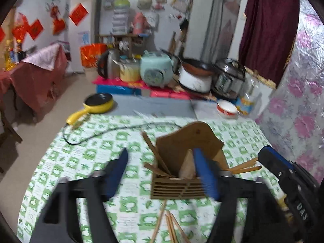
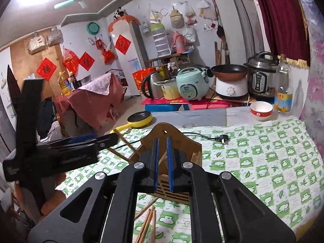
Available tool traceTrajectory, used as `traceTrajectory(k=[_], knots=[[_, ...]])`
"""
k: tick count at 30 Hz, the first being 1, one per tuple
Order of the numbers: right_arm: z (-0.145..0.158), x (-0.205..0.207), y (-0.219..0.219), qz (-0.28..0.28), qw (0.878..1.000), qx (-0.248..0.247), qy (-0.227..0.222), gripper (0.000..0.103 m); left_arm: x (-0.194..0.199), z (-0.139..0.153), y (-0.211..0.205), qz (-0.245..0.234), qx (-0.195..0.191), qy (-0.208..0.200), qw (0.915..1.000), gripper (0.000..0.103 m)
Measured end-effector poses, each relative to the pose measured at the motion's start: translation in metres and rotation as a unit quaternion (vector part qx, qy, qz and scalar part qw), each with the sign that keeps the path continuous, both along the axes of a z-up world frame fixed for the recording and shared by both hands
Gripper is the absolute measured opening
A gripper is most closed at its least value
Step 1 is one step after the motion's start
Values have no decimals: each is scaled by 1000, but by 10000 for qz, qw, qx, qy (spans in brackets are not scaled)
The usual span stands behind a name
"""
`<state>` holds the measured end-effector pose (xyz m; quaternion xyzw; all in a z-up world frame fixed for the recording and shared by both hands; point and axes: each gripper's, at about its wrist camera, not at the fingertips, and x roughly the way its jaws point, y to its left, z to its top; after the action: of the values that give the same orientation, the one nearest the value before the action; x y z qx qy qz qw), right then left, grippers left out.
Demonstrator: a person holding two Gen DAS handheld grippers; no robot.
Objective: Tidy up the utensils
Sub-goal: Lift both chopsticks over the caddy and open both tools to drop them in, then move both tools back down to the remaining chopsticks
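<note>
Already several chopsticks stand in the wooden utensil holder [image 1: 182, 162] on the counter [image 2: 263, 162], while loose chopsticks [image 2: 148, 220] wait just before it. The left tongs [image 1: 162, 174] gape empty, straddling the holder; the right tongs [image 2: 162, 158], nearly closed, pinch one chopstick [image 2: 162, 159] over it.

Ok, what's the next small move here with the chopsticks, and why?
Probably ease the right gripper over the wooden holder and let go. It looks shut on chopsticks whose tips point at the holder from beside it, not yet inside. The left gripper is open and empty, and loose chopsticks wait on the cloth.
</note>
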<state>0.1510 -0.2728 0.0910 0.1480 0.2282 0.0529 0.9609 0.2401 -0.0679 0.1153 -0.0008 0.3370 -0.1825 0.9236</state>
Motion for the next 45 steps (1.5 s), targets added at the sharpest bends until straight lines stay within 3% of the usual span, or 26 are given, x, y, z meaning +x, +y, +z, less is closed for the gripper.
traceTrajectory(k=[8, 14, 18, 25, 28, 31, 34, 37, 41, 45], knots=[[2, -7, -1, -139, 9998, -9, -122, 25, -7, 12, 23, 56, -330, -11, 9994, 91], [9, -16, 6, -172, 9994, -119, -287, 39, -4, 13, 33, 257, -416, 100, 9988, 93], [17, -28, 11, -253, 9985, -185, -450, 54, -6, 11, 40, 366, -456, 179, 9981, 94], [23, -52, 21, -428, 9963, -304, -675, 83, -25, 2, 51, 861, -59, -58, 9963, 97], [22, -61, 26, -364, 9970, -229, -644, 92, -42, -22, 65, 1040, 153, -149, 9944, 97], [20, -71, 35, -363, 9975, -280, -542, 95, -55, -55, 80, 1061, 485, 48, 9932, 97], [2, -98, 43, -360, 9967, -471, -563, 97, -65, -84, 91, 1078, 698, 315, 9912, 97], [-37, -117, 43, -527, 9949, -747, -421, 97, -71, -104, 95, 921, 713, 671, 9909, 97], [-97, -115, 44, -321, 9920, -1060, 600, 97, -81, -117, 84, 813, 999, 727, 9890, 97], [-118, -117, 54, 169, 9897, -946, 1058, 97, -96, -132, 72, 453, 1294, 841, 9870, 97]])
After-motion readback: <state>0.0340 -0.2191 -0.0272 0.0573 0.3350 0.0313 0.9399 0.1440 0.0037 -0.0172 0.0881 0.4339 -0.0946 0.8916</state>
